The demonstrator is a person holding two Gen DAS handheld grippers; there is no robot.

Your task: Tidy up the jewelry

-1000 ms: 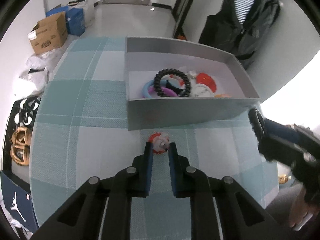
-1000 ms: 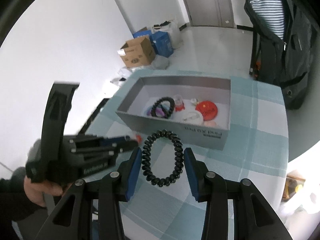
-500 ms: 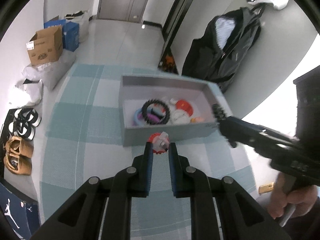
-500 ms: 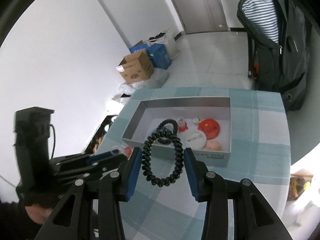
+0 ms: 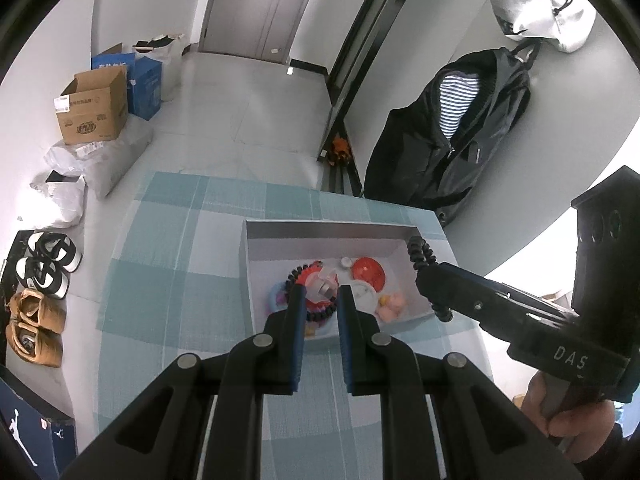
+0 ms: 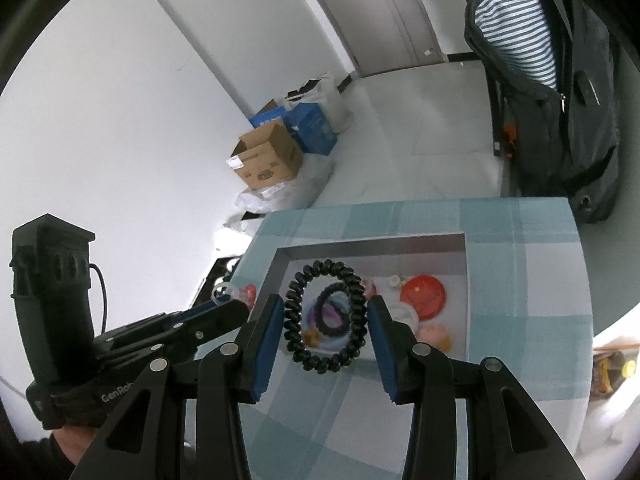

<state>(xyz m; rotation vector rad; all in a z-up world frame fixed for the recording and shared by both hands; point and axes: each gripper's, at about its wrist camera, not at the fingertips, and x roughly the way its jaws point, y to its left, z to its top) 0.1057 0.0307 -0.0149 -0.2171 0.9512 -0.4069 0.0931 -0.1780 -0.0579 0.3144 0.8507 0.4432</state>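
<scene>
My left gripper (image 5: 321,293) is shut on a small red-and-clear trinket (image 5: 318,280), held in the air above the near left part of the grey box (image 5: 328,226). My right gripper (image 6: 325,307) is shut on a black spiral hair tie (image 6: 320,268), which hangs upright between the blue pads over the same grey box (image 6: 372,242). Inside lie a black beaded bracelet (image 6: 334,330), a red disc (image 6: 422,296), a white disc and a pink piece. Each gripper shows in the other's view: the right gripper (image 5: 432,280) and the left gripper (image 6: 230,306).
The box sits on a table with a teal checked cloth (image 5: 168,280). The floor beyond it holds cardboard boxes (image 5: 92,106) and shoes (image 5: 44,264). A dark jacket (image 5: 452,136) hangs past the table's far right corner. A hand (image 5: 568,420) grips the right tool.
Both grippers have risen and moved forward, from in front of the box's near wall to above its inside. The trinket and the hair tie came along, still gripped.
</scene>
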